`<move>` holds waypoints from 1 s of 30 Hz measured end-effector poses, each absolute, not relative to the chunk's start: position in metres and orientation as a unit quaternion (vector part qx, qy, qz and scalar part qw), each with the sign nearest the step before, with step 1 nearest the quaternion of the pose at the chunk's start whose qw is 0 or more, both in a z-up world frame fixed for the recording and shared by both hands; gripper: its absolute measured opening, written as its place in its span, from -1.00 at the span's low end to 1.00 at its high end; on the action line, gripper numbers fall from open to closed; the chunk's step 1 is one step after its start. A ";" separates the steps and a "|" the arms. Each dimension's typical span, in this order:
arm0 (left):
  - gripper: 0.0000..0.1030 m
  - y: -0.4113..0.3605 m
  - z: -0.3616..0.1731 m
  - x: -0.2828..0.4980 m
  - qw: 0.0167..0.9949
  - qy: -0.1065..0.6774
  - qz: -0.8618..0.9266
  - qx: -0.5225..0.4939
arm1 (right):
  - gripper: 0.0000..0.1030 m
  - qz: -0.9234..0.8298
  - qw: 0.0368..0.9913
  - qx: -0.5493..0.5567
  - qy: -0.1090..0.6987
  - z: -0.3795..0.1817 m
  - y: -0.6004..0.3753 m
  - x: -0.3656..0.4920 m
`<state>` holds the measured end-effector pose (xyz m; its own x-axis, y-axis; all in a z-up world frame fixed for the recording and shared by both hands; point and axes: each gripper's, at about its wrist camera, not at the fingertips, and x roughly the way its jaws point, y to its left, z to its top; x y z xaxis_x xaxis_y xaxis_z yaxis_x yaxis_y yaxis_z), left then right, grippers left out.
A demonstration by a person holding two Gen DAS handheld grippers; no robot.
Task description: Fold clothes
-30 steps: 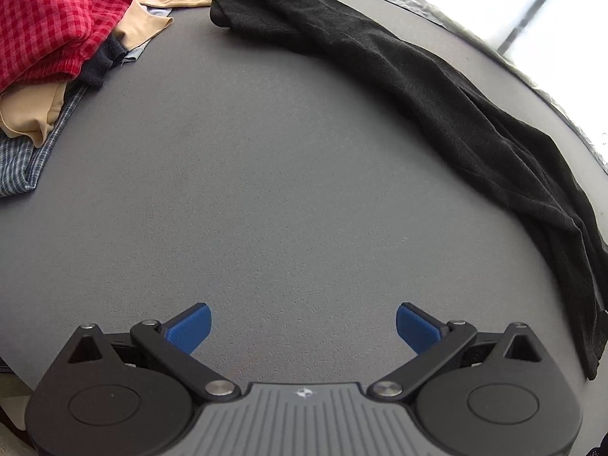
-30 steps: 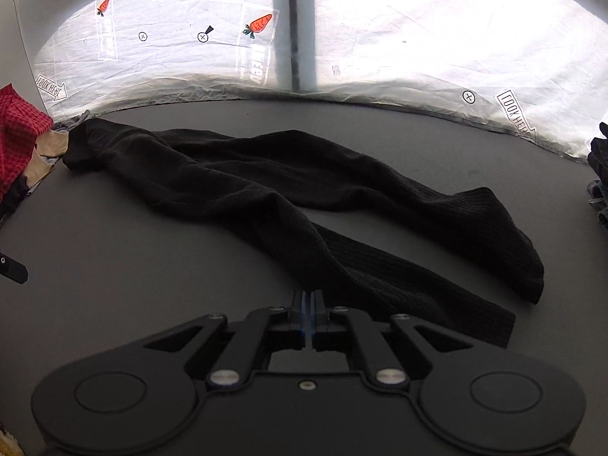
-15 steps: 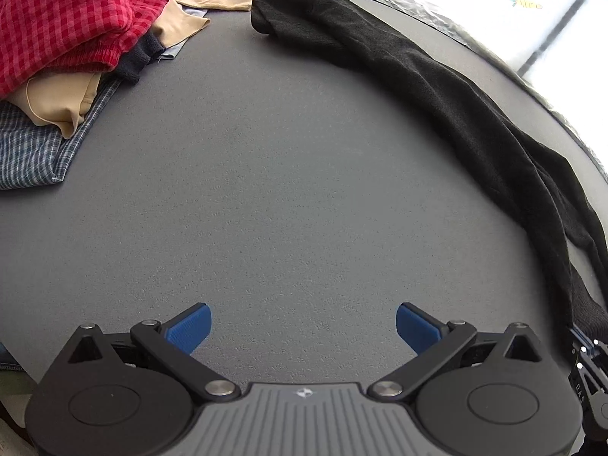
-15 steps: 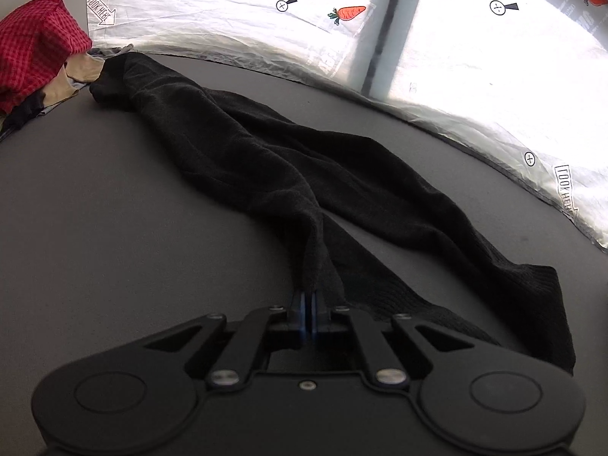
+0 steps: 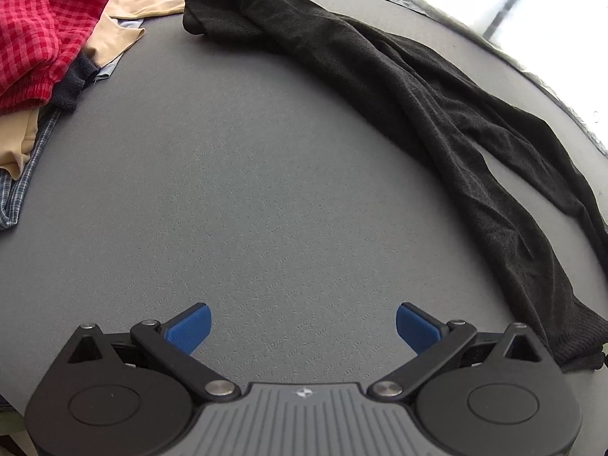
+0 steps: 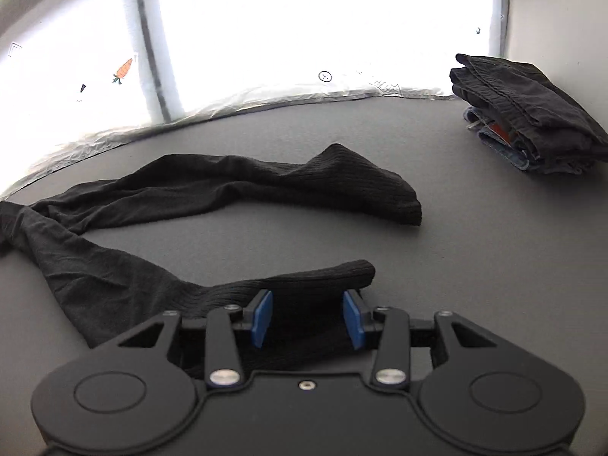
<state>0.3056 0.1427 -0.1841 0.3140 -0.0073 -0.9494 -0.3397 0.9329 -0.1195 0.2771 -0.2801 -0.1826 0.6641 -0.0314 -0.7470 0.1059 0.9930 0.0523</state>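
Observation:
Black knit trousers (image 5: 418, 87) lie stretched in a long arc across the grey table, from the far left round to the near right in the left wrist view. My left gripper (image 5: 302, 325) hovers open over bare table, its blue pads wide apart and well clear of the cloth. In the right wrist view the two legs (image 6: 235, 190) spread apart, one cuff far, one cuff near. My right gripper (image 6: 307, 317) is open, its blue pads on either side of the near cuff (image 6: 323, 277), which lies slack on the table.
A heap of unfolded clothes, red check (image 5: 41, 26), tan (image 5: 125, 26) and blue plaid (image 5: 22, 174), sits at the table's far left. A folded stack of dark garments (image 6: 524, 114) rests at the far right by the wall. Bright plastic-covered windows (image 6: 304, 19) line the back edge.
My right gripper was shut on the trouser leg and has opened, letting the cuff drop to the table, and has swung to face right. The left gripper stayed open and shifted slightly.

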 end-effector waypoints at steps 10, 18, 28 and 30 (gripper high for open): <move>0.99 0.140 -0.184 0.313 0.795 0.567 0.119 -0.177 | -0.77 -0.103 0.892 0.108 0.426 -0.213 -0.307 0.290; 0.99 0.152 -0.177 0.319 0.805 0.545 0.132 -0.194 | -0.82 -0.284 0.875 0.071 0.386 -0.200 -0.385 0.258; 0.58 0.202 -0.186 0.343 0.810 0.507 0.157 -0.249 | -0.79 -0.355 0.833 0.070 0.419 -0.221 -0.428 0.258; 0.45 0.210 -0.184 0.355 0.815 0.500 0.160 -0.244 | -0.78 -0.368 0.827 0.060 0.421 -0.222 -0.422 0.263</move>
